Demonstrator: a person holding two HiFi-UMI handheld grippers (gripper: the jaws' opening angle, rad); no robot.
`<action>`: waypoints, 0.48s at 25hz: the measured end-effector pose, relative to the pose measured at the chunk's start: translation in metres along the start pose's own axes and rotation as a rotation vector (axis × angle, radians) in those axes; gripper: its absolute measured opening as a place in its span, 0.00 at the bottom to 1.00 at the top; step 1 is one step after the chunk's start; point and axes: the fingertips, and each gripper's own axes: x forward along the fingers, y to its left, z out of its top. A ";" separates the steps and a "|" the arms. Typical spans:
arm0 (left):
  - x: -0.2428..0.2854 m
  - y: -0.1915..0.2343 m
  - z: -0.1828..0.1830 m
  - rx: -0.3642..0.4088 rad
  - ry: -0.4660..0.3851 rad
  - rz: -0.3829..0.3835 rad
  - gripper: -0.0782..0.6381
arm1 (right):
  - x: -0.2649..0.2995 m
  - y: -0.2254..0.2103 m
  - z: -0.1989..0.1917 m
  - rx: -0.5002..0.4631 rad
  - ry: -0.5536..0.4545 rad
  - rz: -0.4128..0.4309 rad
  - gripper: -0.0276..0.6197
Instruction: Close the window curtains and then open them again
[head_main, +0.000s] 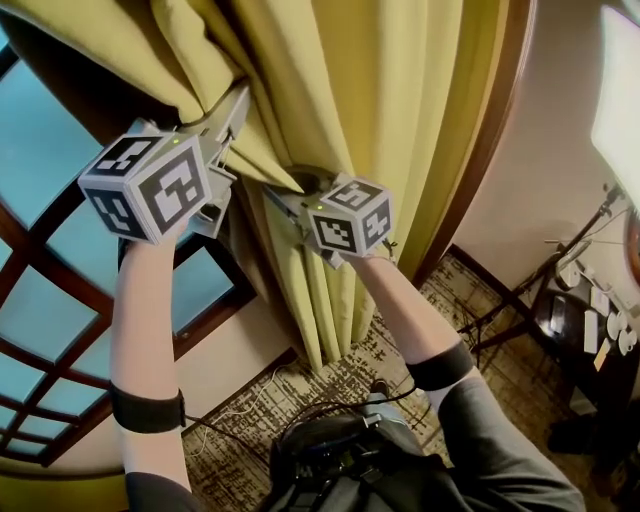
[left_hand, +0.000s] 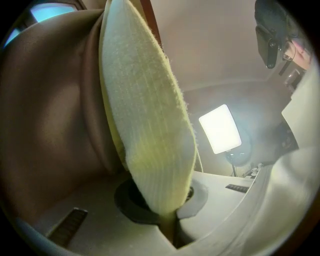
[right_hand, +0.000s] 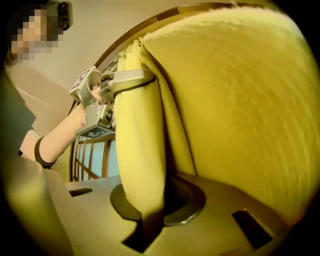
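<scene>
Scene: I look steeply down at a yellow curtain (head_main: 380, 120) hanging beside a wood-framed window (head_main: 50, 150), with patterned carpet (head_main: 400, 350) below.
Curtain position: it is bunched in deep folds to the right of the glass. Its upper part drapes leftward across the top of the frame, and most panes are uncovered.
Left gripper (head_main: 238, 108): it is raised higher, with its jaws pressed together on a pale yellow fold that stands up between them.
Right gripper (head_main: 274, 190): it is lower and just beside the left, with its jaws clamped on a neighbouring fold of the same cloth.
Why two grips: I judge that holding the edge at two heights keeps the heavy fabric from twisting, so the whole drop travels along the rail together.
Task stage: the glass is largely exposed, so the curtain is open or nearly so. I cannot tell from this alone whether I am closing it or reopening it.
Risk: a thin pinch of fabric could slip out if I drag too sharply.
</scene>
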 end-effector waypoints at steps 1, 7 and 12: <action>0.004 0.000 0.002 -0.001 -0.005 0.003 0.12 | -0.002 -0.004 0.003 -0.007 -0.003 -0.002 0.10; 0.034 -0.006 0.004 -0.001 -0.007 -0.004 0.12 | -0.013 -0.034 0.010 -0.017 -0.022 -0.037 0.10; 0.048 -0.006 0.013 -0.015 -0.033 -0.007 0.12 | -0.018 -0.048 0.021 -0.027 -0.038 -0.058 0.10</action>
